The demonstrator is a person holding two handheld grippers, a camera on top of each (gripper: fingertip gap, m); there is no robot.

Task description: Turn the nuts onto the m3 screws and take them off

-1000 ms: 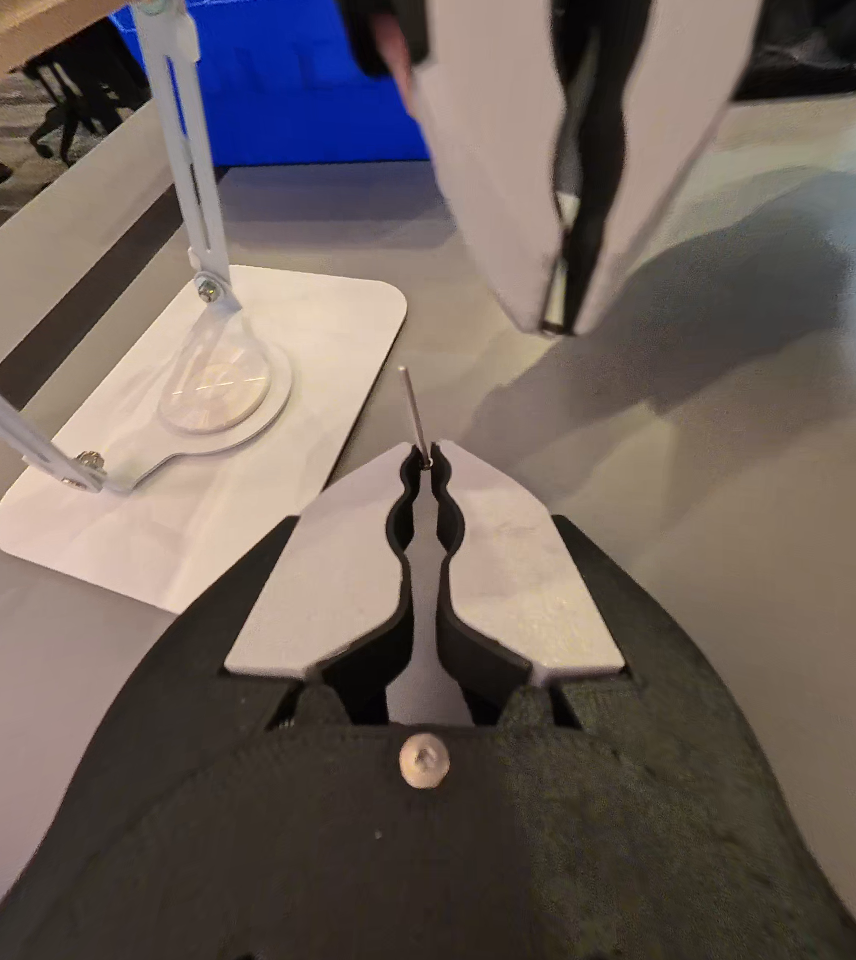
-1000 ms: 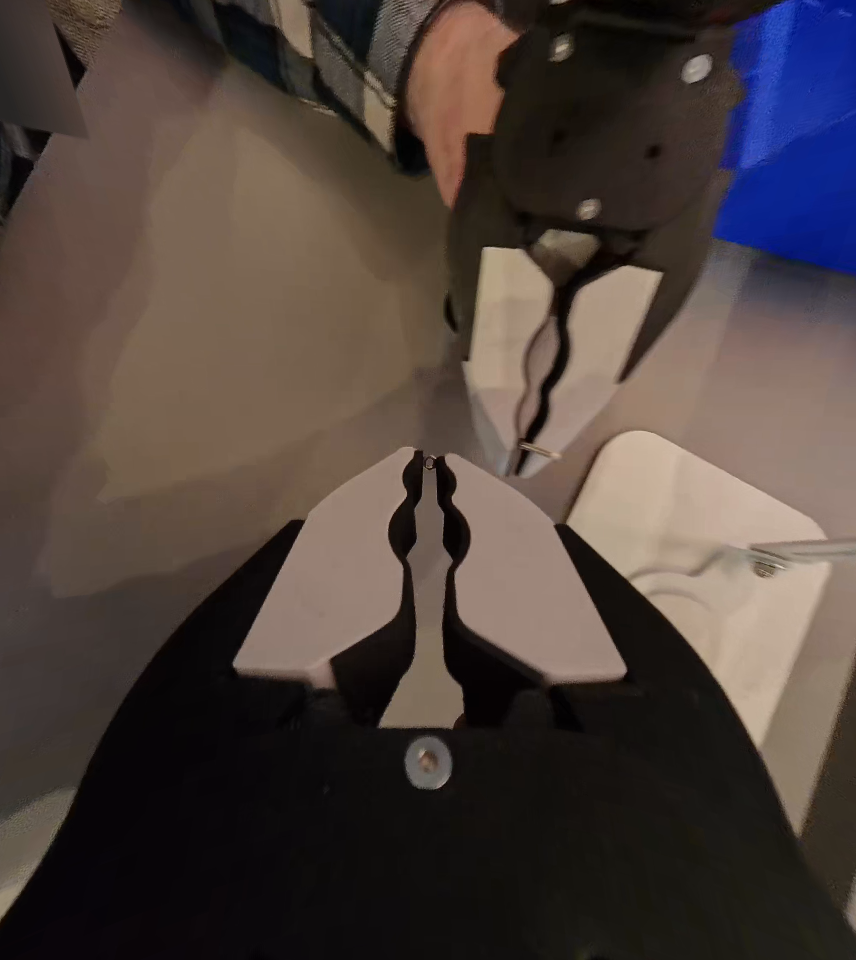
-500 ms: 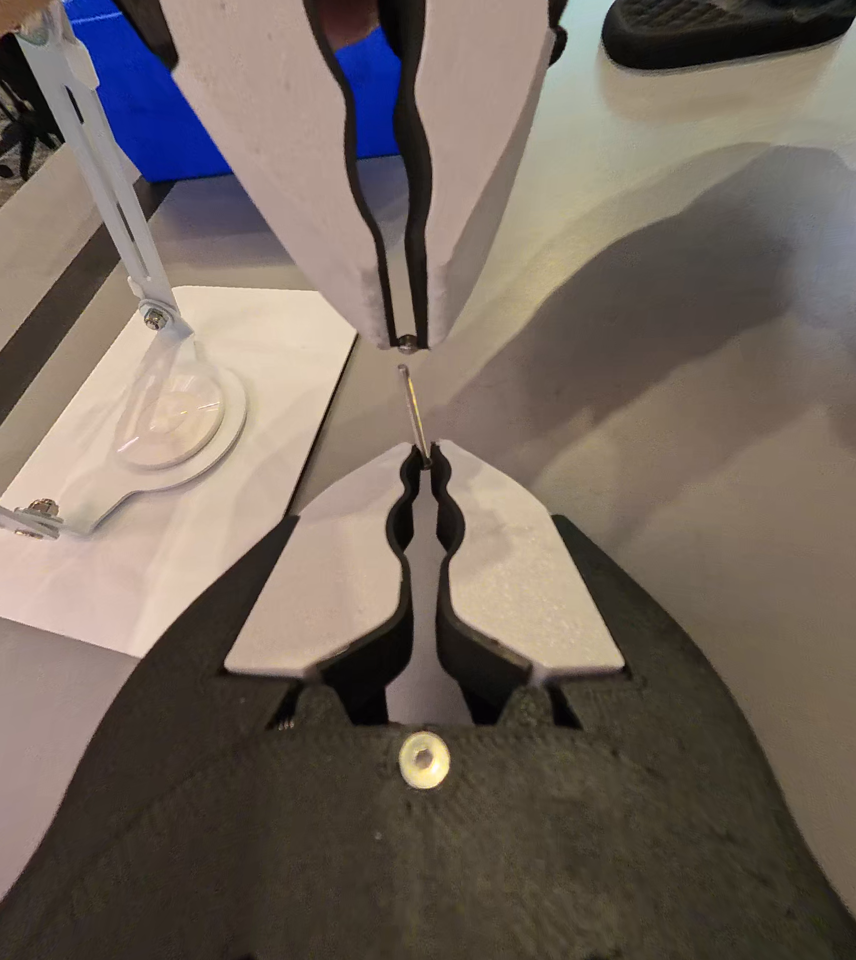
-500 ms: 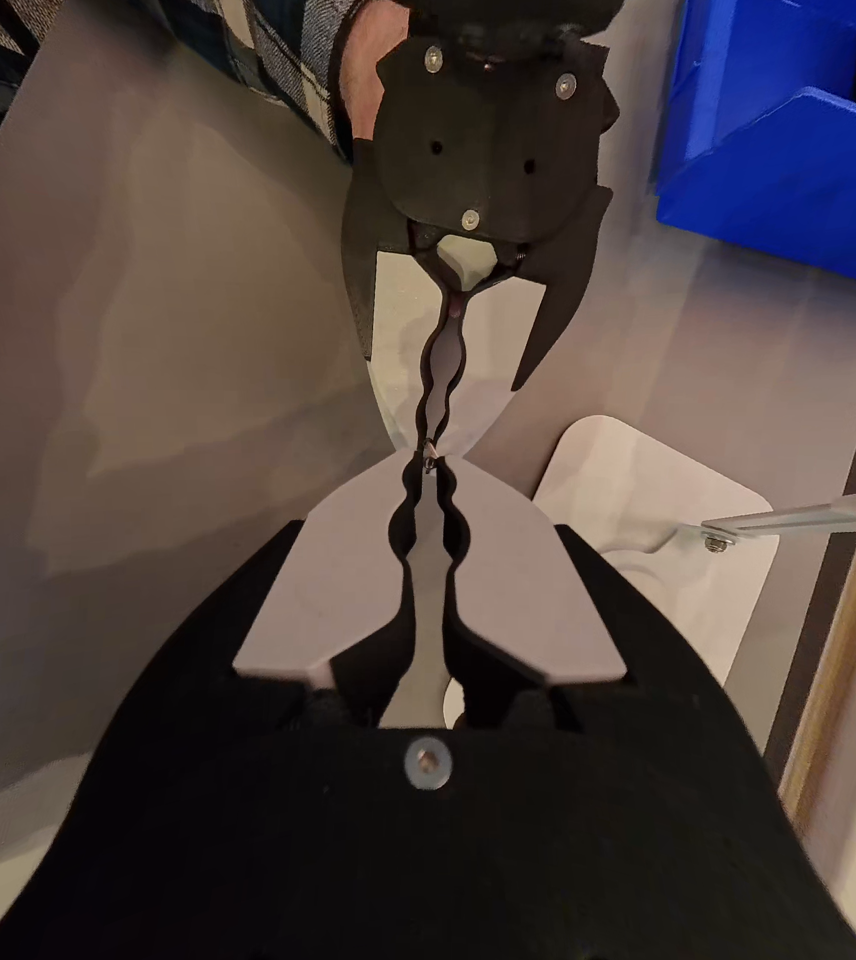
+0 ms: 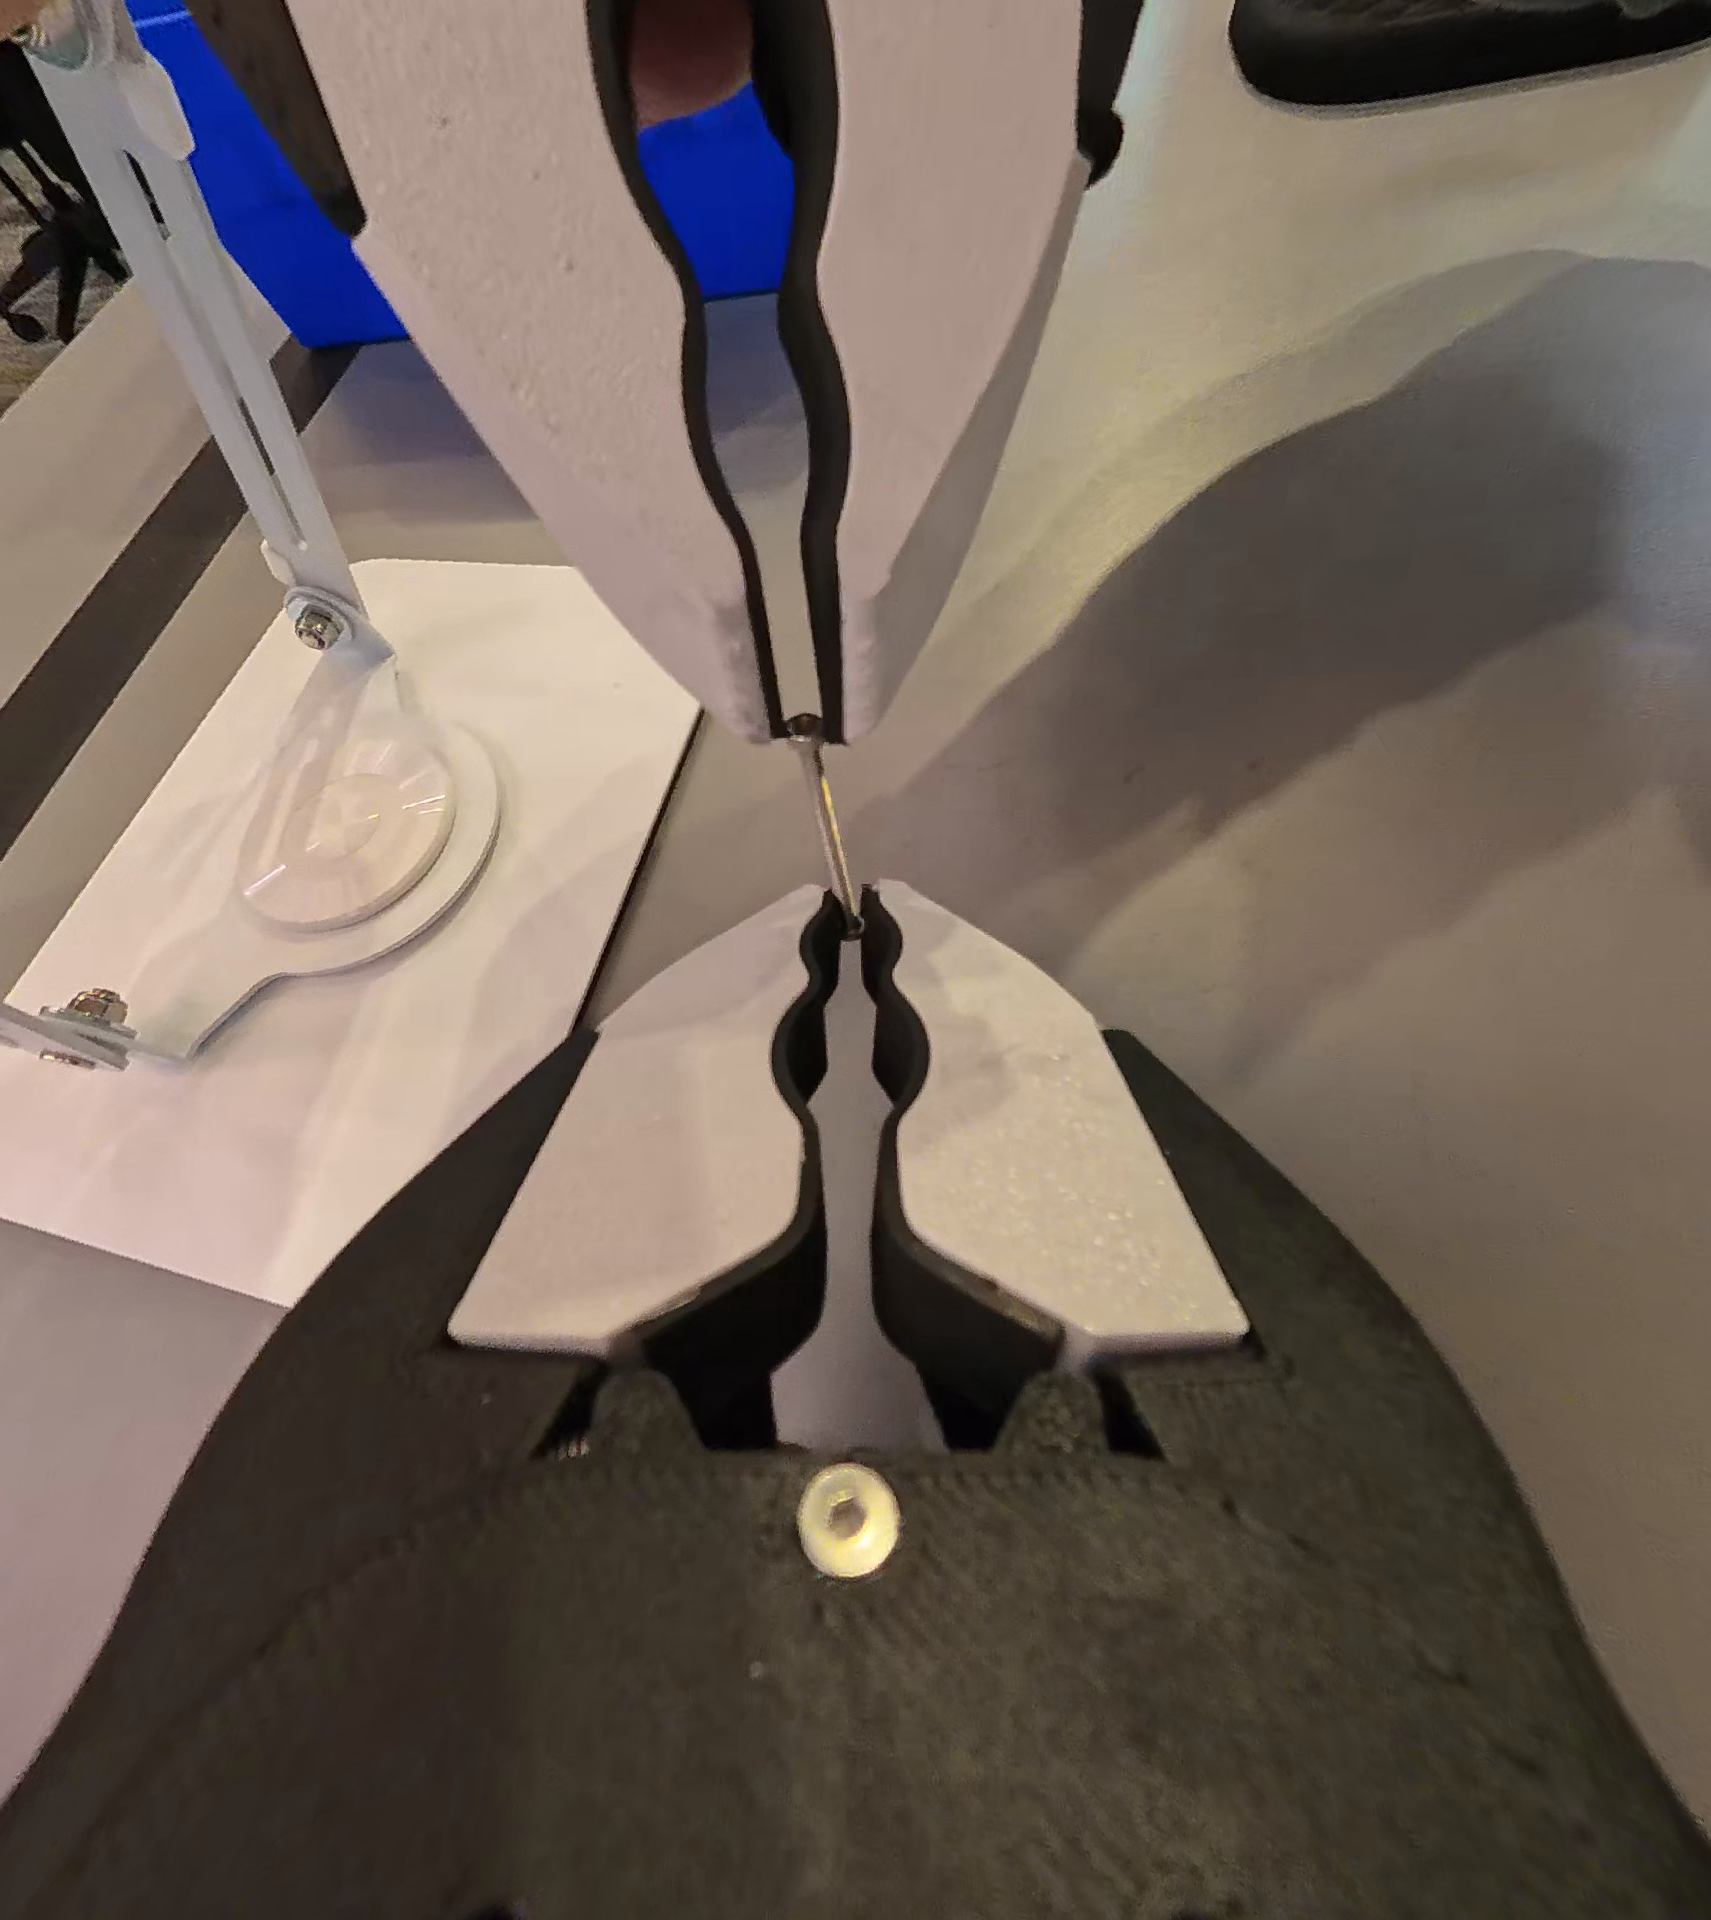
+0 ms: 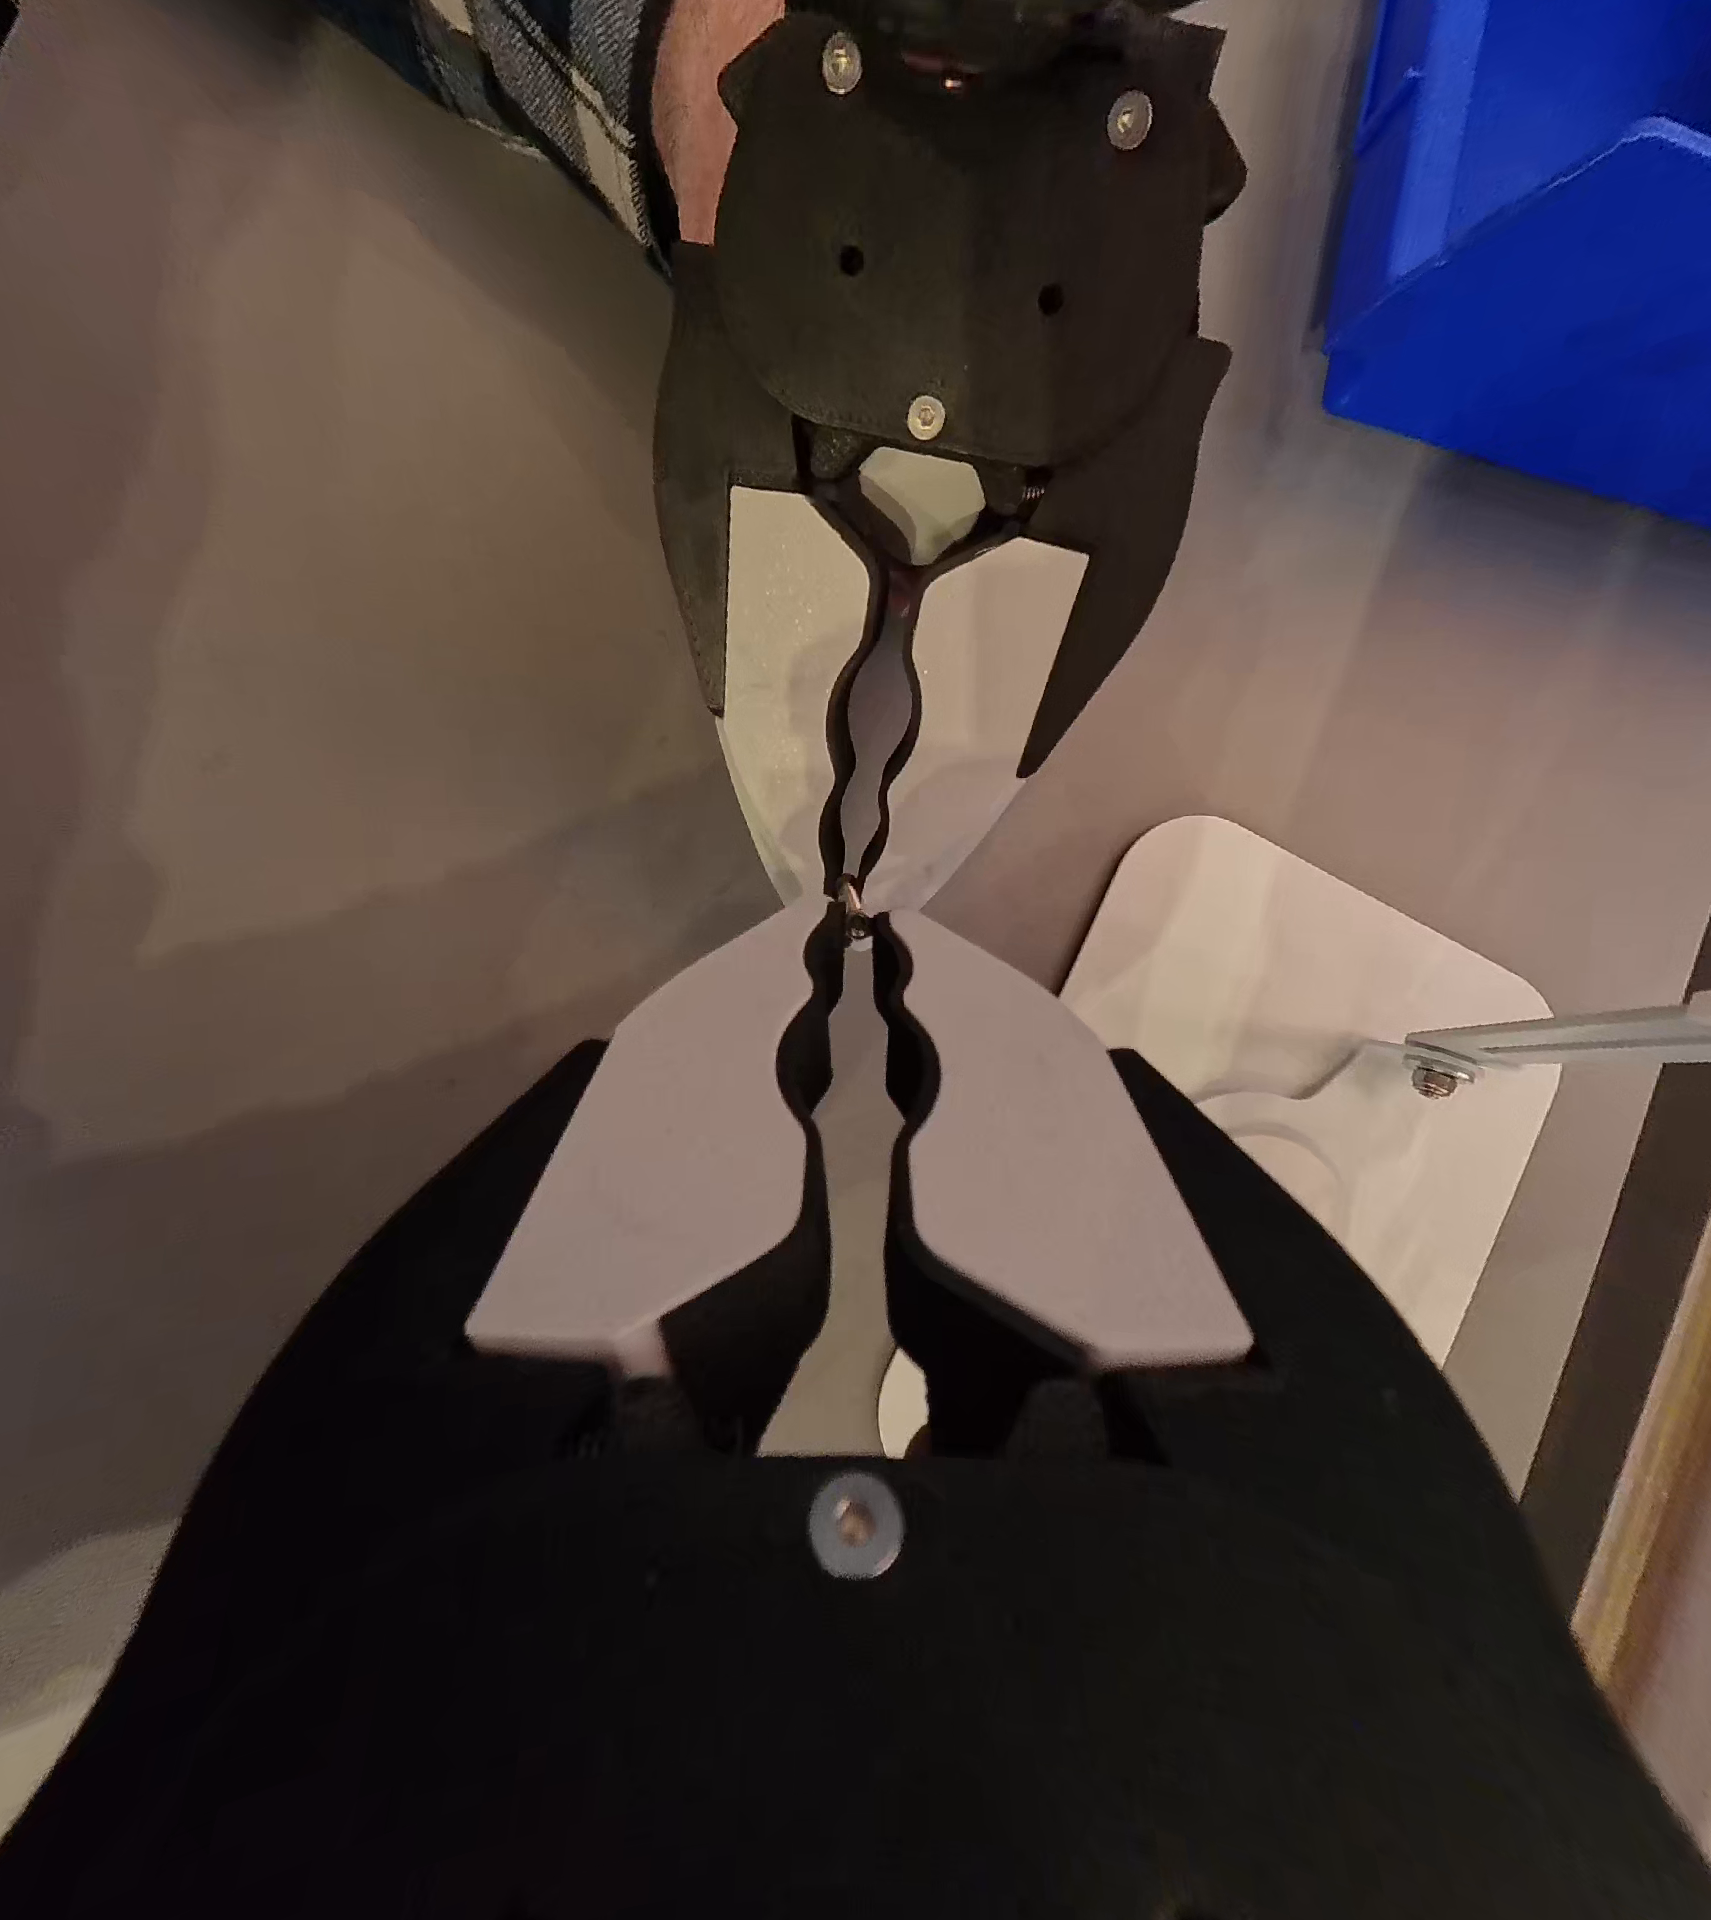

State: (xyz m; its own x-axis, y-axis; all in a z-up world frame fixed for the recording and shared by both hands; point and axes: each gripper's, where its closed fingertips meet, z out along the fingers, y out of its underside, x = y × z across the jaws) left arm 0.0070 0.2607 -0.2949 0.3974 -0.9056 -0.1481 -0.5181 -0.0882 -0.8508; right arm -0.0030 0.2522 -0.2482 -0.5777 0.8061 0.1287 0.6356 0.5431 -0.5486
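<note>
A thin metal pin (image 5: 827, 831) is pinched at its near end between the tips of the left gripper (image 5: 843, 902), jaws clenched tight on it. Its far end meets a tiny metal nut (image 5: 801, 727), which is gripped between the tips of the right gripper (image 5: 797, 732), so the two grippers are lined up nose to nose above the grey table (image 5: 1453, 935). Whether the pin's tip is actually inside the nut can't be told from these views.

In the right wrist view the same meeting is seen from the other side: the nut (image 6: 857, 923) is clamped at the right gripper's (image 6: 857, 928) tips, with the left gripper (image 6: 851, 883) facing it and a hand (image 6: 690, 145) in a plaid sleeve behind.

A white base plate (image 5: 155, 1122) with a round disc (image 5: 352, 842) and slotted white arms (image 5: 238, 416) is seen just left of the tips, on the table. Blue bins (image 6: 1609, 312) are parked farther off.
</note>
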